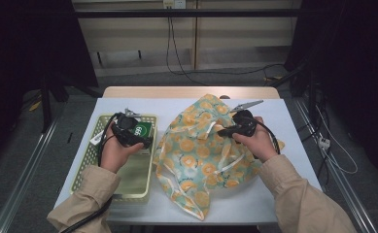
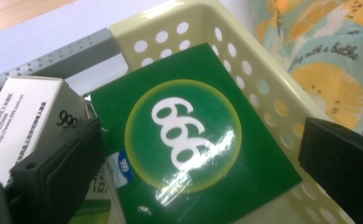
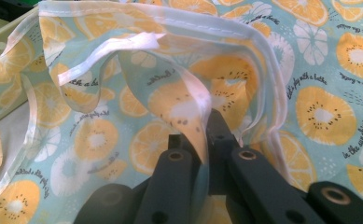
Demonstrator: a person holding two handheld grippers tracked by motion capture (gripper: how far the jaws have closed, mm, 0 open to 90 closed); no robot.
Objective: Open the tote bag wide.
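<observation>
Gripping a fold of the fruit-print cloth bag [image 1: 203, 145], the right gripper [image 1: 225, 130] has its jaws closed tight on the fabric; in the right gripper view the white-edged hem [image 3: 195, 107] runs down between the two black jaws and is pinched there, with the bag's mouth arching open above it toward twelve o'clock. In the high view the bag lies rumpled on the white table [image 1: 283, 121], at the centre and spreading toward five o'clock, and the right hand [image 1: 254, 141] rests on its three o'clock side. At nine o'clock from the bag stands a pale yellow perforated basket [image 1: 128, 189], its long side just beside the cloth. The left hand [image 1: 116, 150] holds the left gripper [image 1: 143, 141] over the far end of that basket, around a green box [image 1: 143, 130] with a white number on a round yellow-rimmed patch. In the left gripper view the green box [image 2: 193, 140] lies between the two jaws, which stand wide apart, one at eight o'clock and the other at four o'clock; the near jaw sits against the box's edge while the far one stays clear of it, so the box is not clamped. A white box [image 2: 25, 116] with small print lies touching the green one at its nine o'clock side, inside the same basket [image 2: 244, 60], and the bag's orange-slice pattern [image 2: 328, 84] shows beyond the basket wall at two o'clock.
</observation>
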